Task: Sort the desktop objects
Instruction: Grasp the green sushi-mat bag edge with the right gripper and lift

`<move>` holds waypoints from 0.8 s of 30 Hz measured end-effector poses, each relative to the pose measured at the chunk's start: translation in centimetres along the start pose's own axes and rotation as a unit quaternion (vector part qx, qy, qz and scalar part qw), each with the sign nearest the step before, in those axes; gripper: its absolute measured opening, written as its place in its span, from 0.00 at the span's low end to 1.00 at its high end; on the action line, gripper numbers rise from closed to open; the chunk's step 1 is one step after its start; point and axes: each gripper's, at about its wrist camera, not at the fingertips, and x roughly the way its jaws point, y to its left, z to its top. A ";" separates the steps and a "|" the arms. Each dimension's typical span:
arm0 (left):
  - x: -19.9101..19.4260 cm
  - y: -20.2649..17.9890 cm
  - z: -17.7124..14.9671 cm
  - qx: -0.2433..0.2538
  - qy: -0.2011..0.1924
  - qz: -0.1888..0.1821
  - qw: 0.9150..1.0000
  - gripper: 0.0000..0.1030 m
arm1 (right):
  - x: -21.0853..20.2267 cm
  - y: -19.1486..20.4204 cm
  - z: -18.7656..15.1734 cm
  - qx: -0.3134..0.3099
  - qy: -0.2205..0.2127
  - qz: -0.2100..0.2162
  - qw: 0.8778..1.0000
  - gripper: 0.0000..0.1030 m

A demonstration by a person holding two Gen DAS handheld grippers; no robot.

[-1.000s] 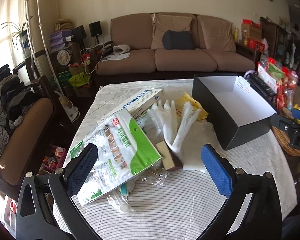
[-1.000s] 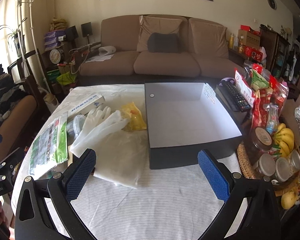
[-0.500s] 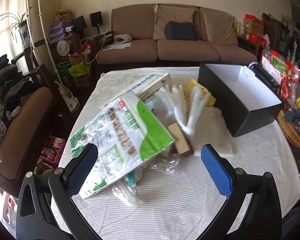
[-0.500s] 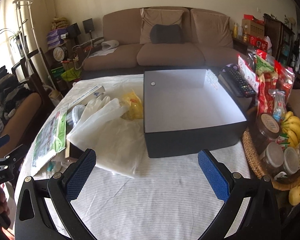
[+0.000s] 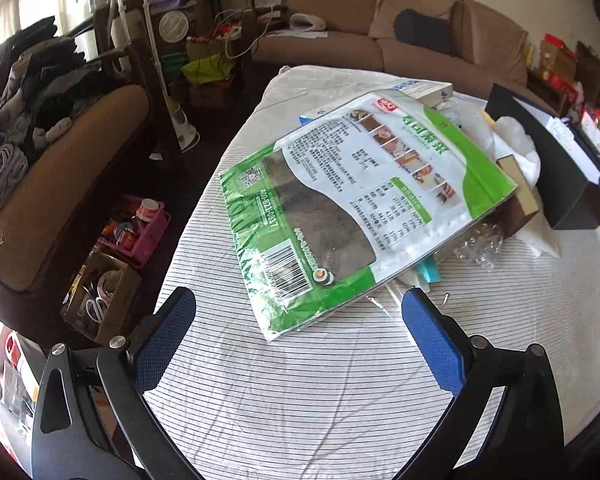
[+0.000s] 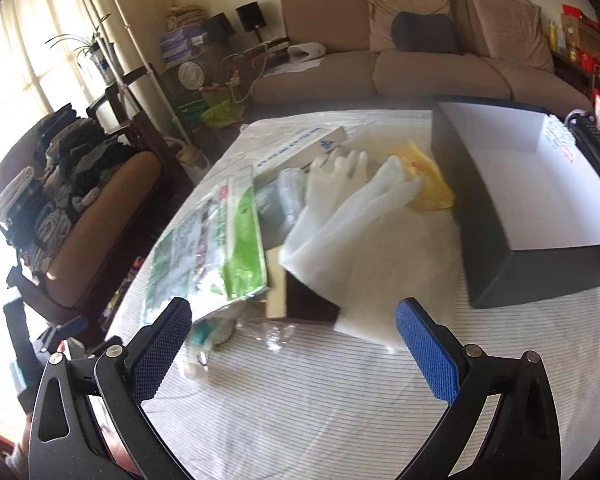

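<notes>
A green and white food pouch (image 5: pixel 360 204) (image 6: pixel 216 248) lies on top of a heap on the striped tablecloth. My left gripper (image 5: pixel 298 328) hangs open just short of the pouch's near corner, nothing between its fingers. White gloves (image 6: pixel 340 208) drape over a brown block (image 6: pixel 300 296), beside a yellow bag (image 6: pixel 428 184) and a long white carton (image 6: pixel 300 148) (image 5: pixel 420 90). An open black box (image 6: pixel 540 216) (image 5: pixel 556 184) with a white inside stands to the right. My right gripper (image 6: pixel 292 340) is open above the cloth in front of the brown block.
A teal item (image 5: pixel 430 272) and clear plastic wrap (image 5: pixel 476 244) poke out under the pouch. An armchair piled with clothes (image 5: pixel 32 128) stands left of the table, with boxes of clutter (image 5: pixel 112 256) on the floor. A sofa (image 6: pixel 412 60) lines the back wall.
Both grippers have swung left and dropped closer to the table. The left one now sits near the pouch; the right one faces the heap instead of the box.
</notes>
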 end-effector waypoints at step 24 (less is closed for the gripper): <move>5.7 2.7 -2.2 0.005 0.025 -0.057 0.998 1.00 | 14.4 2.9 -5.2 0.301 0.035 0.171 0.938 0.45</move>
